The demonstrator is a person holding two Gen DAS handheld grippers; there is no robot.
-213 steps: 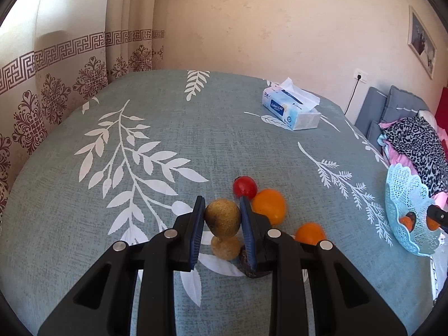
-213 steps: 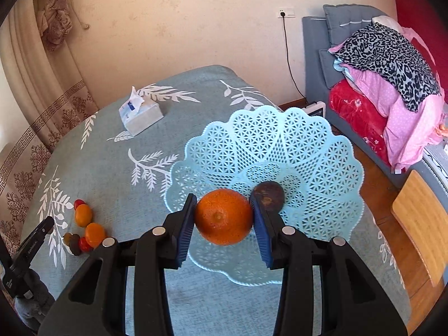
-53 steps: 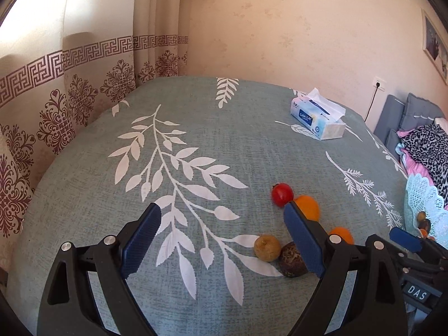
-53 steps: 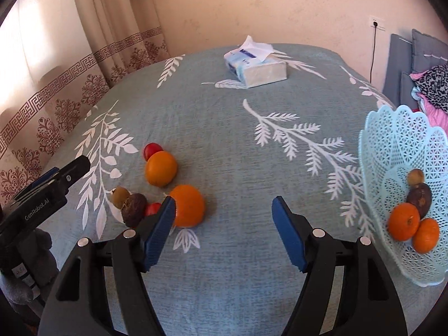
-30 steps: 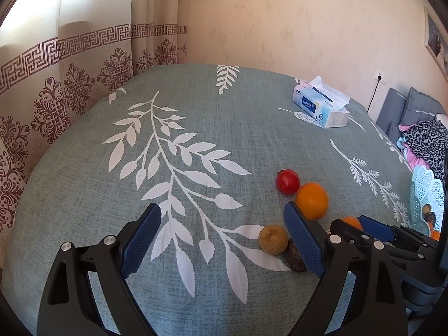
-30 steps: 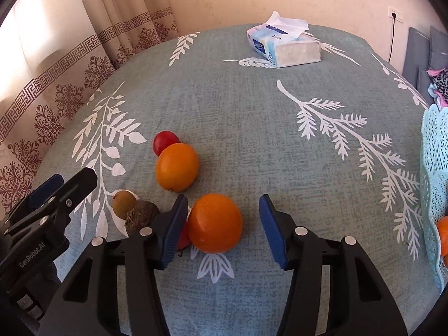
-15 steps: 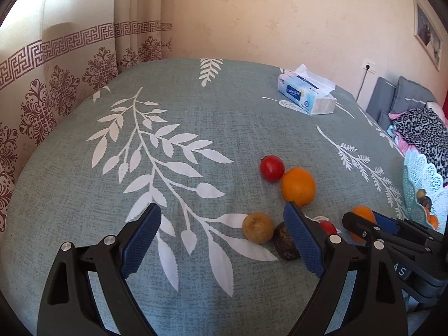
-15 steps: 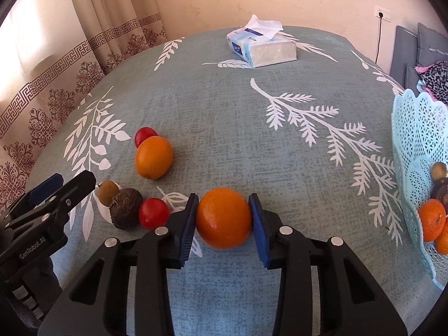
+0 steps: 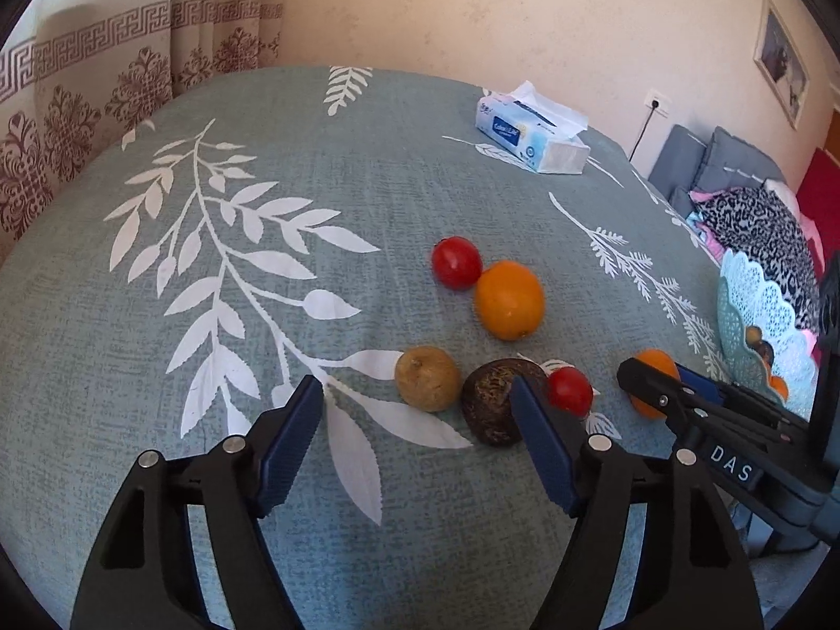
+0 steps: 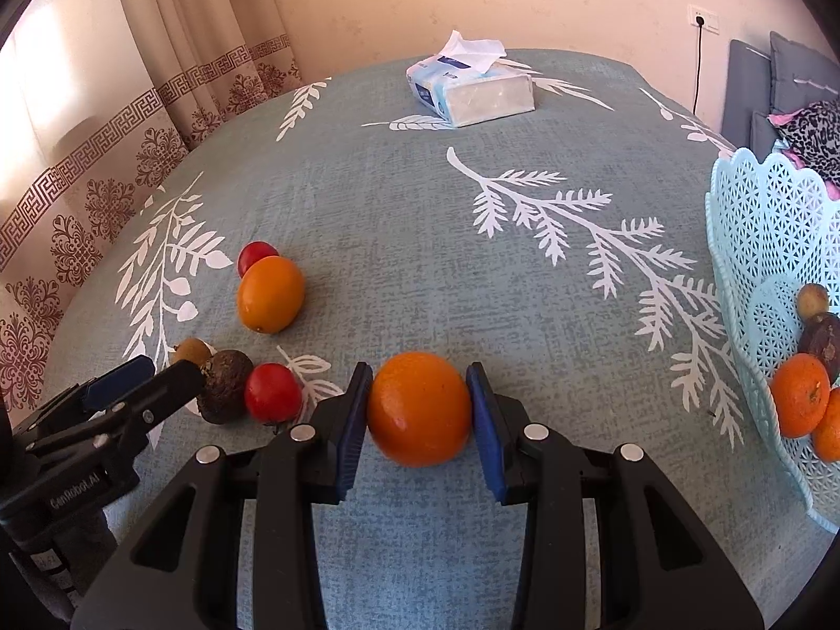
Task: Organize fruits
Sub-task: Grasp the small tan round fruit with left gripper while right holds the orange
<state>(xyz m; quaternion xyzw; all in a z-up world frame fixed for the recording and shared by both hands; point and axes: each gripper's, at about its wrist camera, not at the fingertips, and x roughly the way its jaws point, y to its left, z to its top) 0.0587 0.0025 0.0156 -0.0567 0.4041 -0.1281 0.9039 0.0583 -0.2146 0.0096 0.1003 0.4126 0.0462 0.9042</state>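
- we see warm daylight glowing through the curtain (image 10: 131,121), left of the fingers.
- soft shadows sit under the fruit ahead of the fingers.
- both views stay sharp; fisheye bending and dark corners frame the edges.

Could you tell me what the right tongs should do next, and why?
Probably lift a little and carry the orange right toward the basket. The right tongs are shut on it, with pads on both sides, and the basket already holds fruit. The left tongs hang open over the rest.
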